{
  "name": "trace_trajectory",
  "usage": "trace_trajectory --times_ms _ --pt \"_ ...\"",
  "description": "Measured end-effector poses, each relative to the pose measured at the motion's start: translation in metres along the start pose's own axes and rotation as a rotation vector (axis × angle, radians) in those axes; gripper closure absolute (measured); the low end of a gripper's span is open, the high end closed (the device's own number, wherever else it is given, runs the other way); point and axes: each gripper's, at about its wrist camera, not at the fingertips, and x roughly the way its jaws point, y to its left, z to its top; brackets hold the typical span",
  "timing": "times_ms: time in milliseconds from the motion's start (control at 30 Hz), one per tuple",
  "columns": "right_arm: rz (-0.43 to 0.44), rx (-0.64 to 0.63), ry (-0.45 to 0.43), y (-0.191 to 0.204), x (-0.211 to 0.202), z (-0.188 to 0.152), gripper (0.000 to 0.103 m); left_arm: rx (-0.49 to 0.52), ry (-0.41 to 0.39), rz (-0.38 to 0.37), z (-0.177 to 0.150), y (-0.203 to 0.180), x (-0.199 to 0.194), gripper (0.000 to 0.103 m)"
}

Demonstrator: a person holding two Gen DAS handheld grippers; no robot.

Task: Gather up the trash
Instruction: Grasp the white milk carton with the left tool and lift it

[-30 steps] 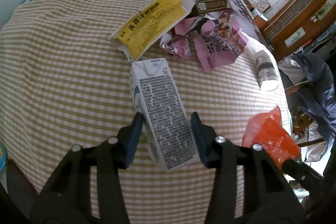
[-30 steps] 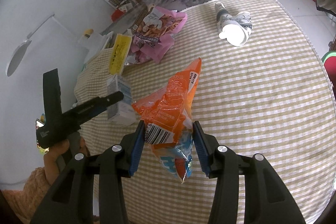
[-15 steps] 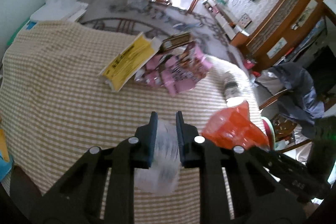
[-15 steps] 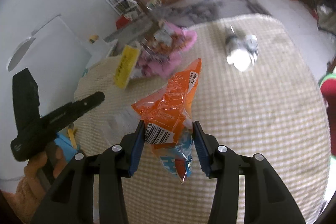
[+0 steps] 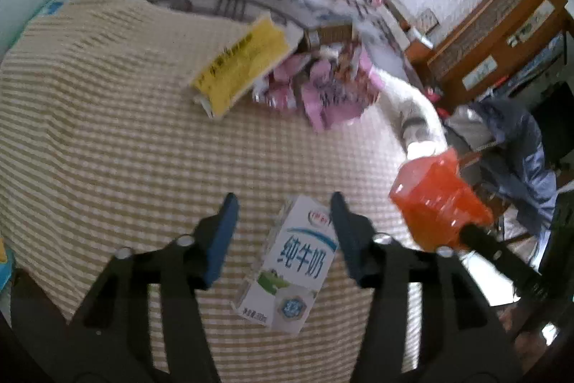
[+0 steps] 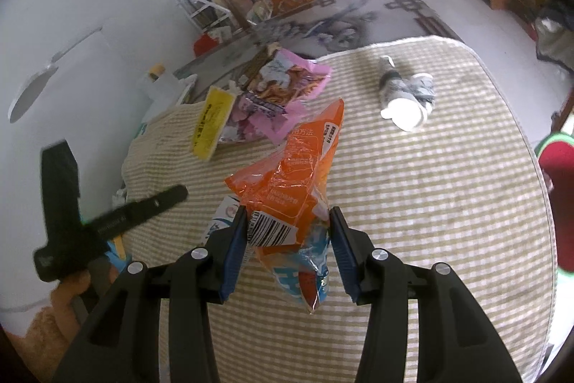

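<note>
A white milk carton (image 5: 294, 264) with blue print is tilted between my left gripper's (image 5: 283, 200) fingers, close to the right one. The jaws are opening and the pads do not press on it. I cannot tell whether it rests on the checked tablecloth (image 5: 107, 131) or is in the air. My right gripper (image 6: 288, 214) is shut on a crumpled orange snack bag (image 6: 290, 182), held above the cloth. That bag (image 5: 434, 200) also shows at the right of the left wrist view. The carton (image 6: 222, 214) peeks out behind the right gripper's left finger.
A yellow box (image 5: 244, 67), pink wrappers (image 5: 323, 88) and a small brown box (image 5: 328, 36) lie at the far side of the table. A paper cup with a crushed bottle (image 6: 405, 96) lies to the right. Clothes hang on a chair (image 5: 520, 146) beyond the table edge.
My left gripper closed on the milk carton, rose with it, then spread its jaws; the carton now shows its front face. The right gripper kept its grip on the orange bag.
</note>
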Motion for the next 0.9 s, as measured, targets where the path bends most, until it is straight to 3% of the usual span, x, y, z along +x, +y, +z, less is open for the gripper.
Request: trace_trajectory --times_ms 267,400,500,833,900 --pt "0.002 0.026 0.007 -0.007 -0.001 -0.002 0.058 0.077 0.116 0.03 -0.023 -0.01 0.033 0.044" --pt "0.009 0.025 0.018 -0.006 0.002 -0.001 0.058 0.126 0.125 0.056 -0.03 -0.02 0.039 0.044" --pt "0.011 0.011 0.024 -0.002 0.004 -0.003 0.058 0.119 0.12 0.056 -0.03 -0.018 0.042 0.038" --pt "0.016 0.011 0.027 0.0 0.003 -0.006 0.058 0.14 0.149 0.056 -0.032 -0.025 0.049 0.038" --pt "0.015 0.013 0.023 0.0 0.002 -0.007 0.058 0.139 0.166 0.058 -0.034 -0.025 0.054 0.044"
